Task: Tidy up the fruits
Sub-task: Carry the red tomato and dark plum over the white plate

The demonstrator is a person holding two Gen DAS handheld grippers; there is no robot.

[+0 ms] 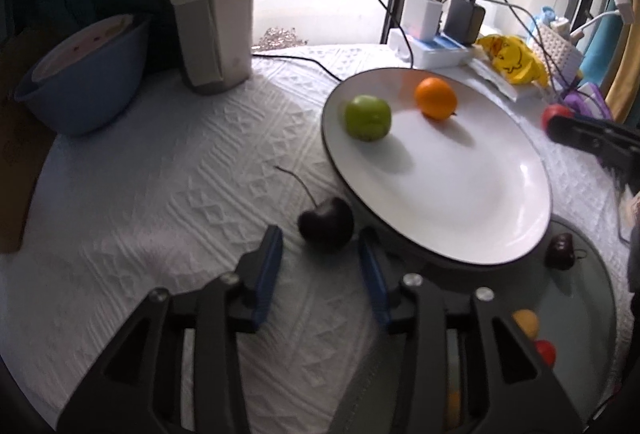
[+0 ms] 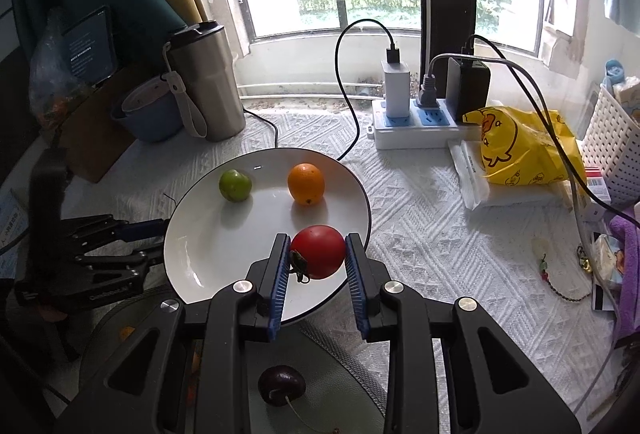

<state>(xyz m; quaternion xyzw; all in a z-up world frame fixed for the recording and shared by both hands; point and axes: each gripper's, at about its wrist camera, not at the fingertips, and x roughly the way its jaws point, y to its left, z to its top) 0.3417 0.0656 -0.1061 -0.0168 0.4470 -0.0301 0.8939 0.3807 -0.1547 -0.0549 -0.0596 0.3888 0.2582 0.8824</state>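
Right tongs point(image 2: 318, 254) are pinching the tomato point(image 2: 319, 251) over the plate point(image 2: 192, 258) for placing, while spread left tongs point(image 1: 320, 254) are lining up on the near cherry point(image 1: 326, 223).

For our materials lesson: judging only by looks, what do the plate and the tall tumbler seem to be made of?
Plate: likely glazed ceramic; glossy white face with a window glint and a thin dark rim. Tumbler: likely brushed stainless steel; dull silver-grey sheen, with a dark, probably plastic, lid.
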